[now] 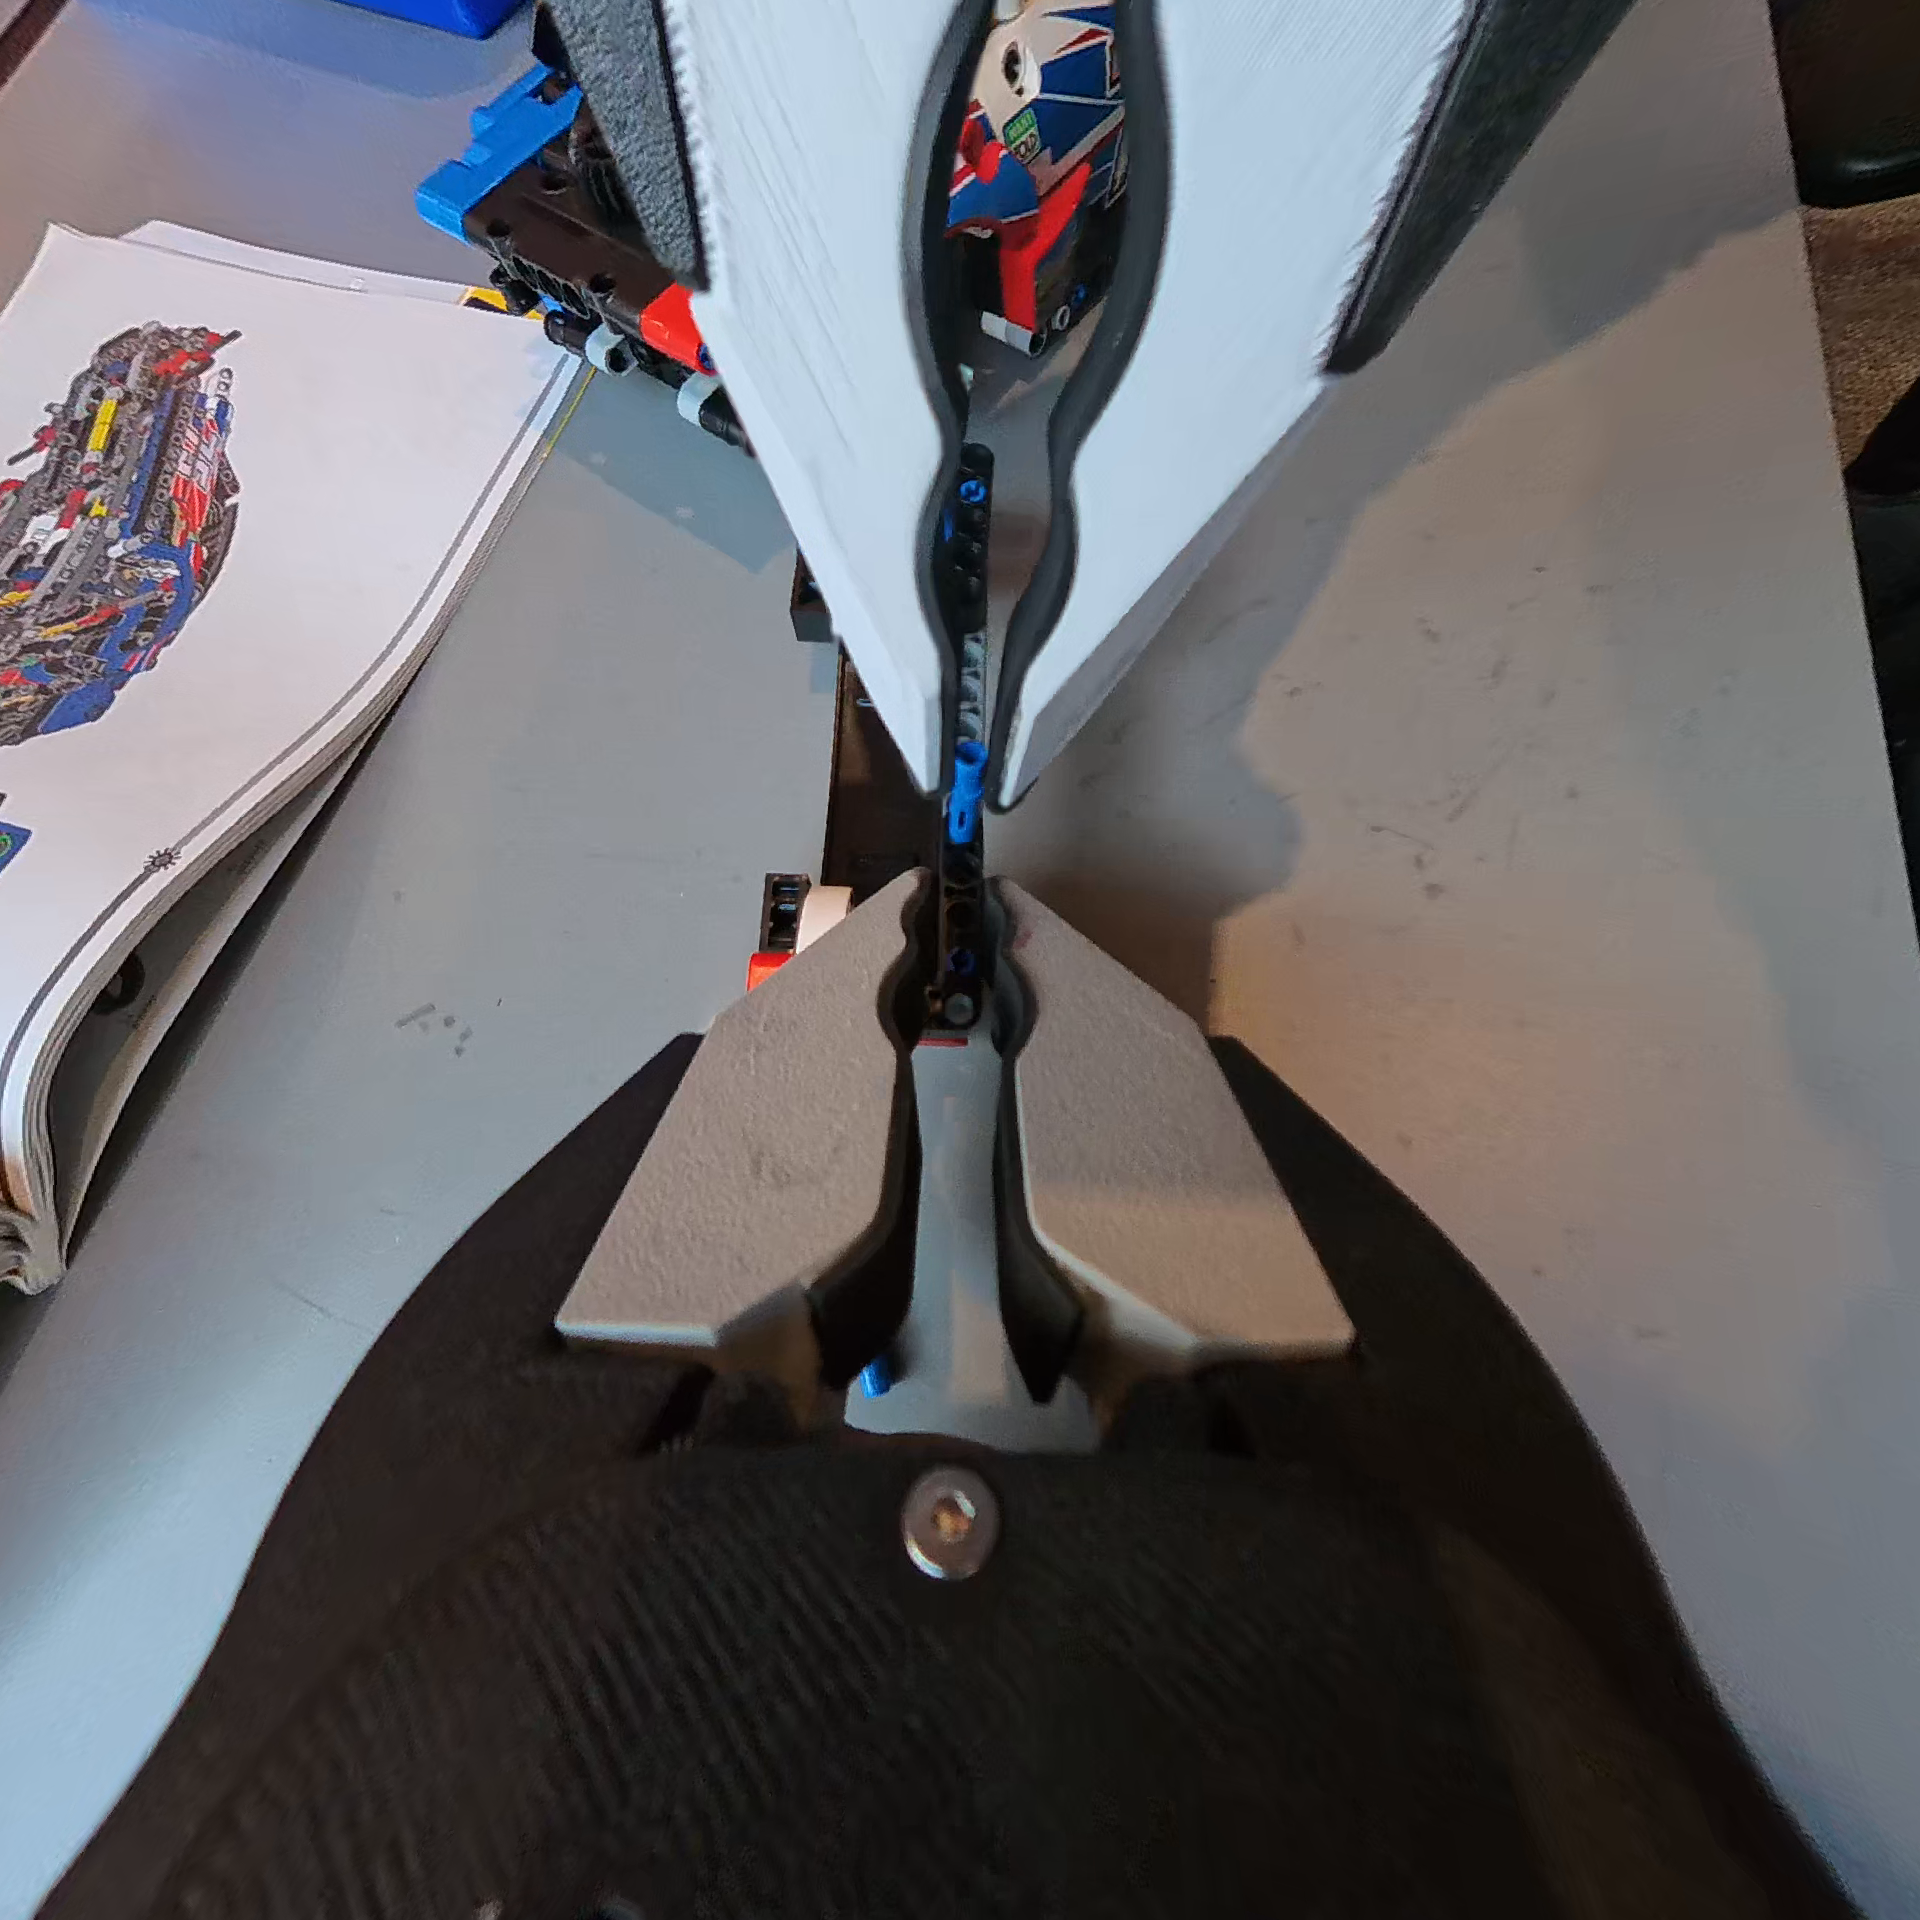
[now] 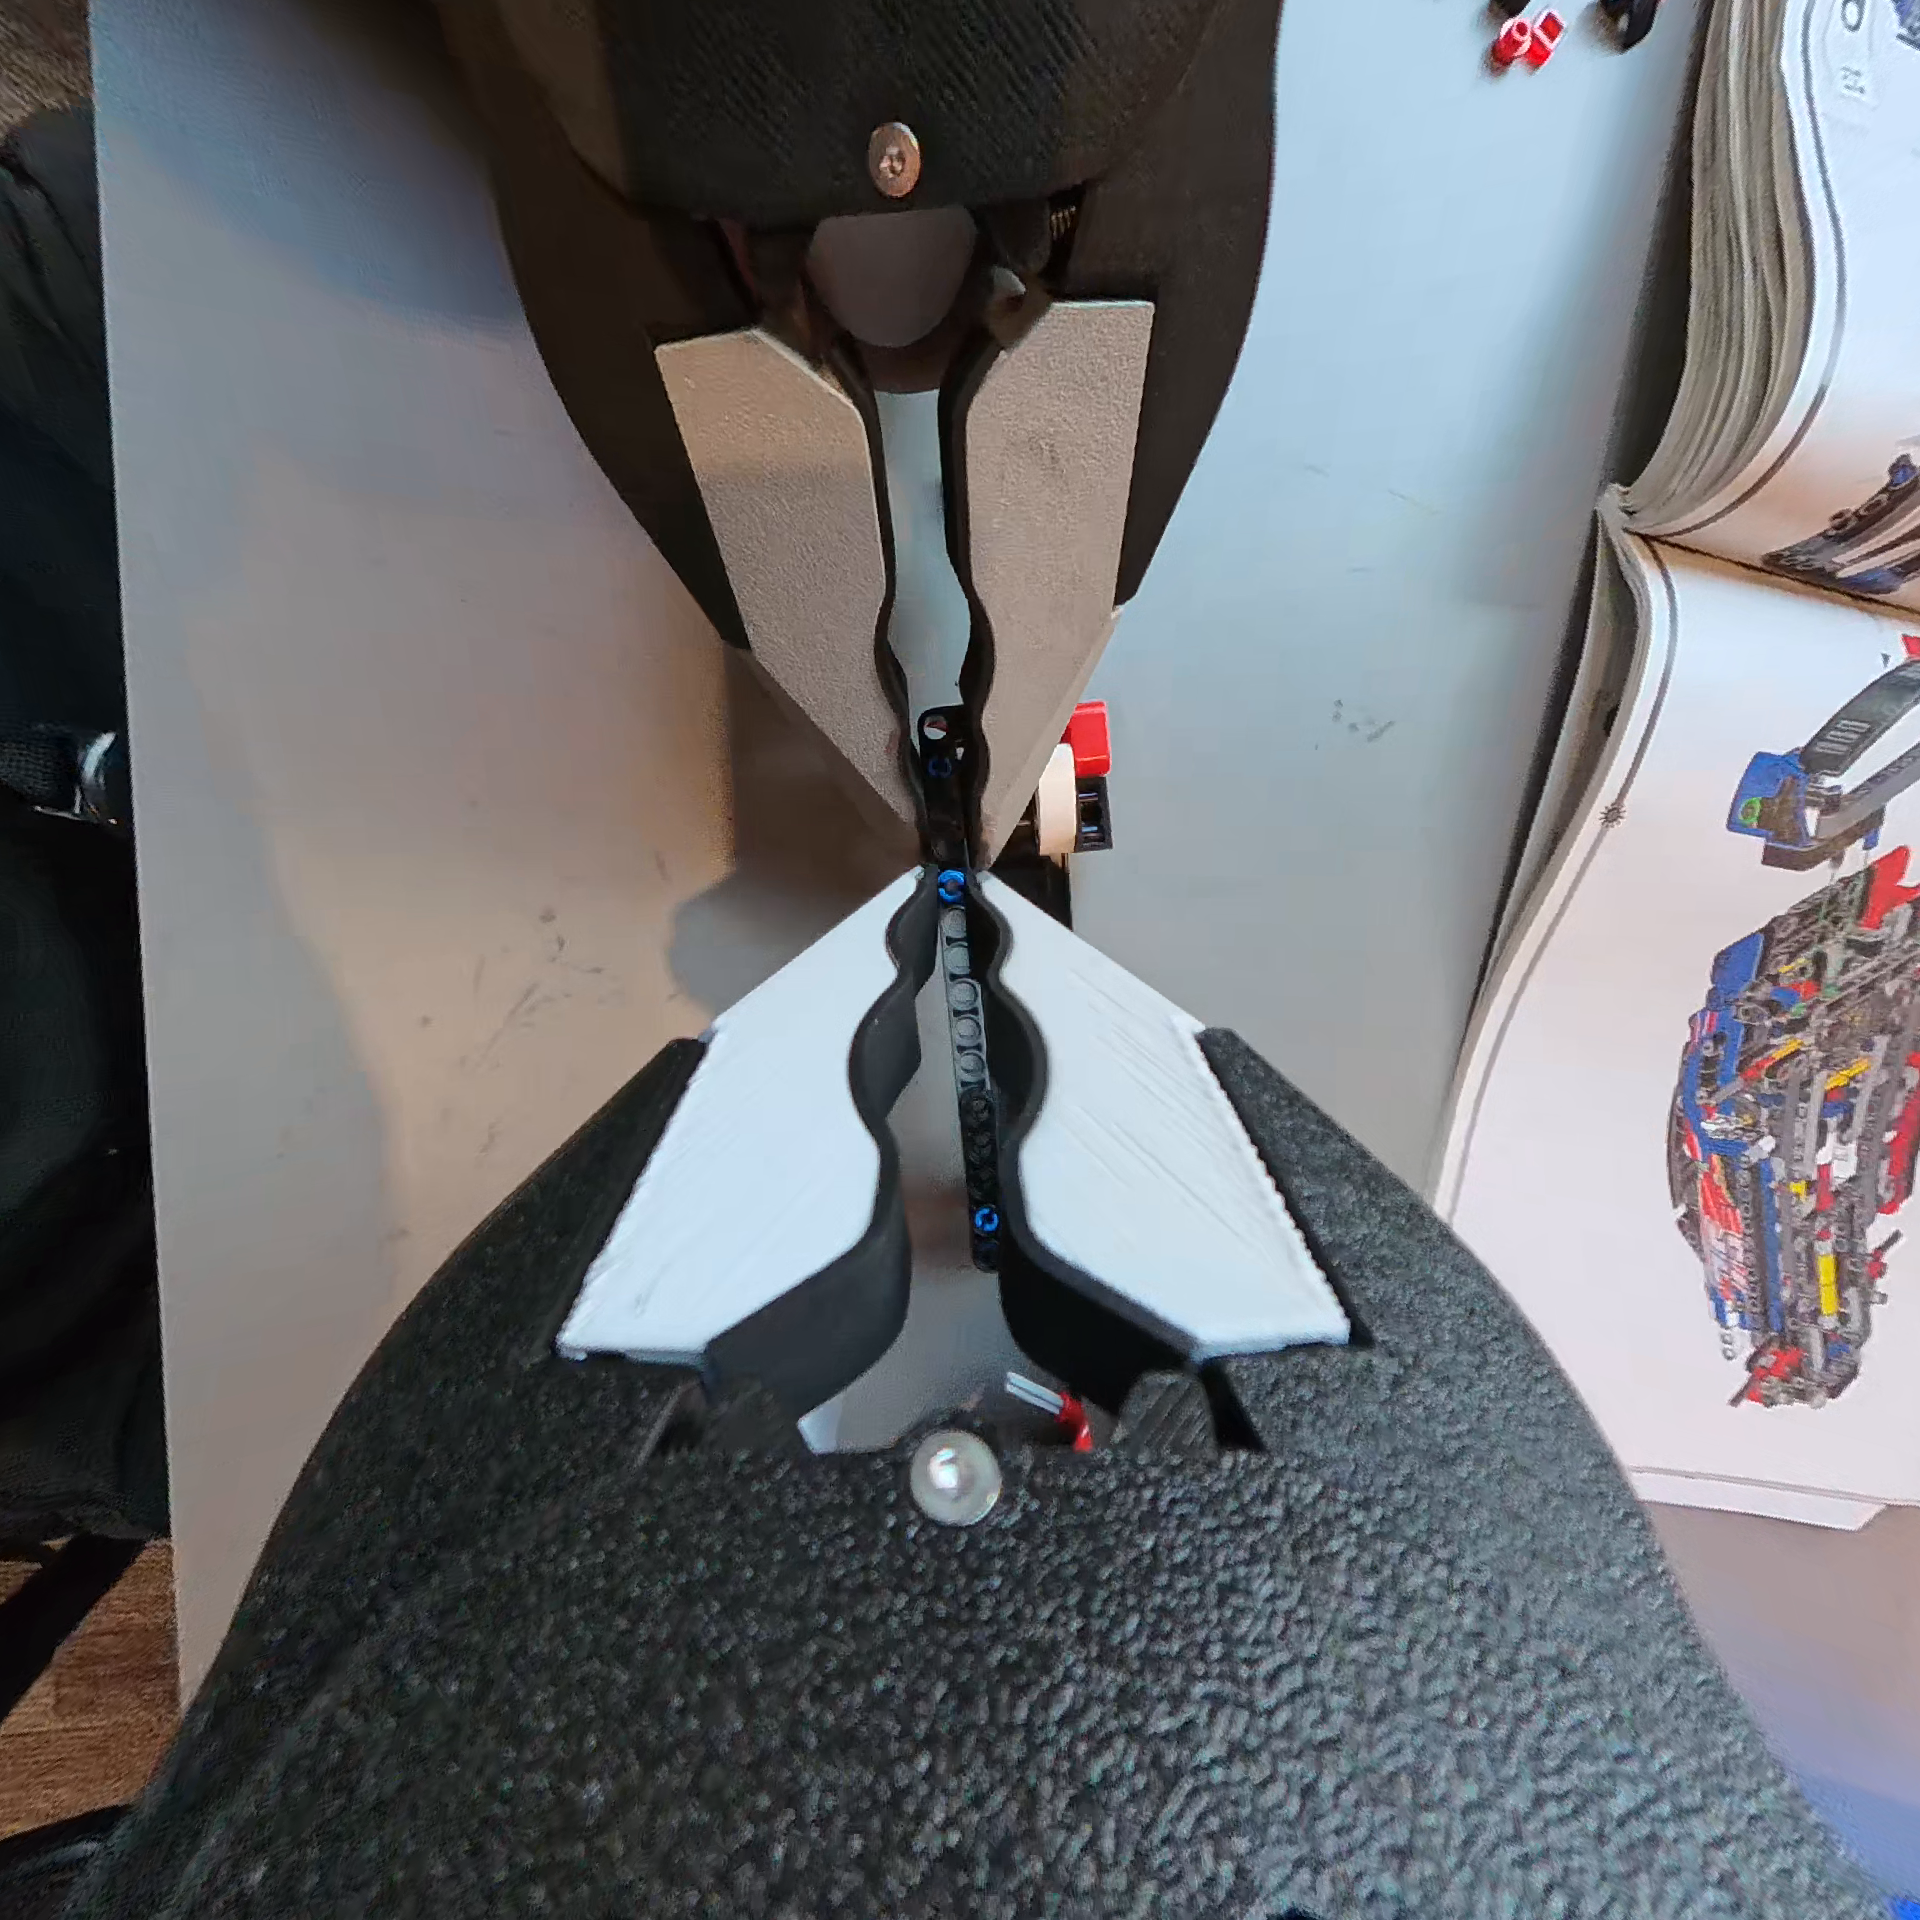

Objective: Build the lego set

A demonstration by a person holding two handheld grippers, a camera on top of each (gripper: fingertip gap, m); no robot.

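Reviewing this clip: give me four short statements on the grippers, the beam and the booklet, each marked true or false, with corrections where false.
1. Both grippers are shut on the same black beam. True: the left gripper and the right gripper meet tip to tip.
2. The beam carries yellow pins. False: its pins are blue.
3. An open instruction booklet lies on the grey table. True.
4. The right gripper has grey fingers. False: its fingers are white; the left gripper's are grey.

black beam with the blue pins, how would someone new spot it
Start at the grey table, where two claws meet tip to tip. Clamped between both is the black beam: long, thin, a row of holes, blue pins in it, unlike the chunky car build behind.
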